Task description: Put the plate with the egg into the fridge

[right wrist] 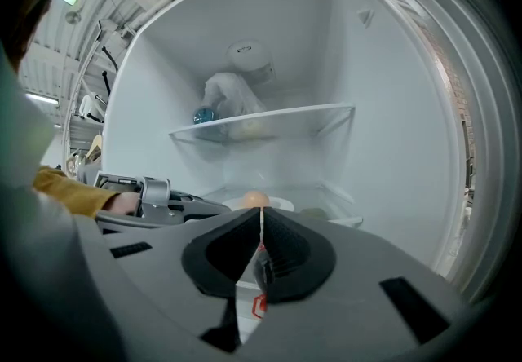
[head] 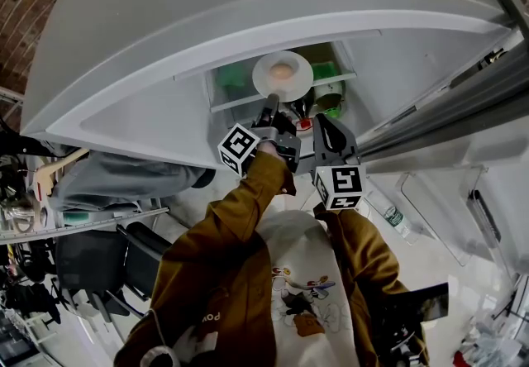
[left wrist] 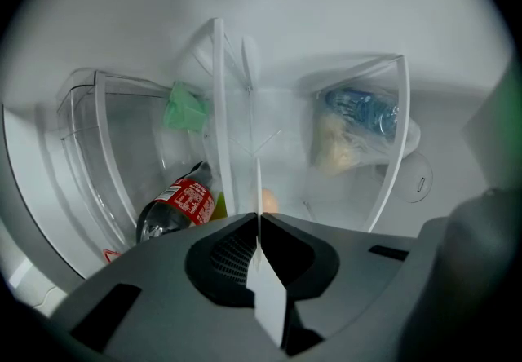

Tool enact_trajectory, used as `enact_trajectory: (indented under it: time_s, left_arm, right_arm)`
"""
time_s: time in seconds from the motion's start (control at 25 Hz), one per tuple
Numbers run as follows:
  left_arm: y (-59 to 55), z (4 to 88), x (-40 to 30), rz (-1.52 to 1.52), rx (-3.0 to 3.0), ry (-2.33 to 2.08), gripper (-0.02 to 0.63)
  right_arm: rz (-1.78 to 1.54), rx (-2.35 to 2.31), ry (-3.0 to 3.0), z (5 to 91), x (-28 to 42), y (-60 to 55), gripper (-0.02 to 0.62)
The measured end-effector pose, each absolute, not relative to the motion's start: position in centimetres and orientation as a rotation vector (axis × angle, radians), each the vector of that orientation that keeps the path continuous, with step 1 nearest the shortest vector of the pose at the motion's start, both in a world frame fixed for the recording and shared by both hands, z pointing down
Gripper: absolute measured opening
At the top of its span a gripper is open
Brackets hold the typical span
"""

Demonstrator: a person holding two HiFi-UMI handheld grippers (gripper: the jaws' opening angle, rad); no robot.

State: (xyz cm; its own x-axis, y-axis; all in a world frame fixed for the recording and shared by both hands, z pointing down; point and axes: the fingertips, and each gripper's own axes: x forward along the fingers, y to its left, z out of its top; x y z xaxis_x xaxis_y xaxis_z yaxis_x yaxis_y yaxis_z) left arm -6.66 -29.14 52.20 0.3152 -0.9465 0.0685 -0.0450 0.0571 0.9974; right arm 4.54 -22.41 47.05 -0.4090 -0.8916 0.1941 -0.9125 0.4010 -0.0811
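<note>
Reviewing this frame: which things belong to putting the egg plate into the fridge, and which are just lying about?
Part of the job:
plate, gripped at its rim by the left gripper
egg on it
fridge

Just lying about:
cola bottle
bag on the glass shelf
green box
right gripper, shut and idle

White plate [head: 263,78] bearing a brown egg [head: 282,71], level inside fridge [head: 388,68].

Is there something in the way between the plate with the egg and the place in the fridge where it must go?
Nothing visible does. The left gripper holds the plate by its near rim, already inside the fridge. The bag lies on the upper shelf, out of the way.
</note>
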Motion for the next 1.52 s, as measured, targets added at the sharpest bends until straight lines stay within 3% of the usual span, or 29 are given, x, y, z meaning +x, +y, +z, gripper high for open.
enact_trajectory:
  time_s: [1.52]
  left_arm:
    - [-31.1, 52.9, -6.0, -0.815, 1.272, -1.036, 0.017]
  right_arm:
    - [0.295, 1.646, -2.508, 47.6, 4.5, -22.5, 0.008]
